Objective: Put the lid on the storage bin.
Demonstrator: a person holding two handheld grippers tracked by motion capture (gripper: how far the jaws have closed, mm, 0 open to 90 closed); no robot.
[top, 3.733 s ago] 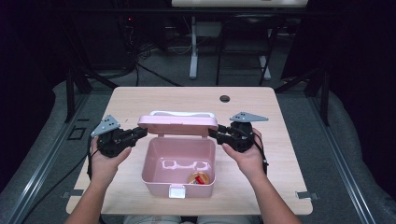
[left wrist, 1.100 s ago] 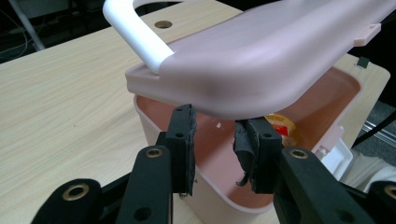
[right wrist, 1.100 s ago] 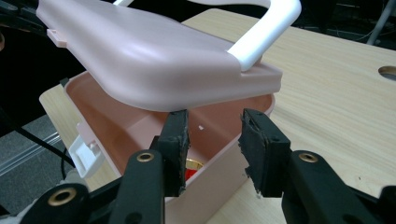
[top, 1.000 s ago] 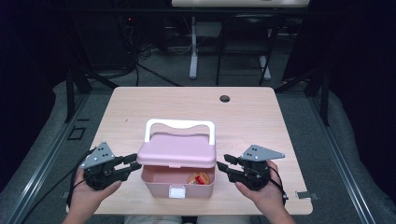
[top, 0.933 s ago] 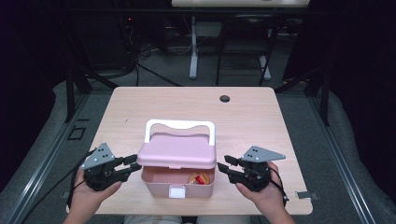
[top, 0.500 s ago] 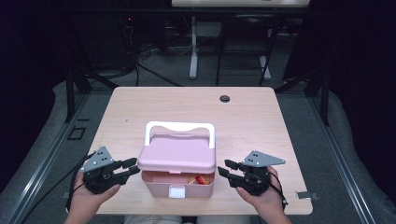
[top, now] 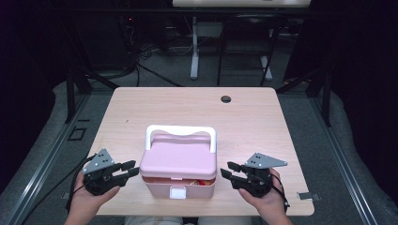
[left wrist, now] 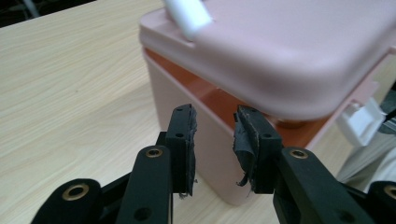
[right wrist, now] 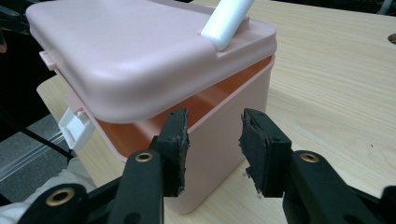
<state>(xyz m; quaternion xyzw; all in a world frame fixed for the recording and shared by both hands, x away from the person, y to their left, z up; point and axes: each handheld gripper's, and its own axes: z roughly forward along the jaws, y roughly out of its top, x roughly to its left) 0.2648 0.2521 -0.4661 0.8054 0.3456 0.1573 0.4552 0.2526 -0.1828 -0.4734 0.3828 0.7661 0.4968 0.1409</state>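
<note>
Near the table [top: 141,108]'s front edge, the left gripper [top: 126,169] sits just left of the pink box [top: 180,174], jaws apart, gripping nothing. The lid [top: 180,157] rests ajar. The right gripper [top: 229,169], just right, likewise gapes empty.

From where I stand, no lettering, label, brand or number is readable on anything on the table.
</note>
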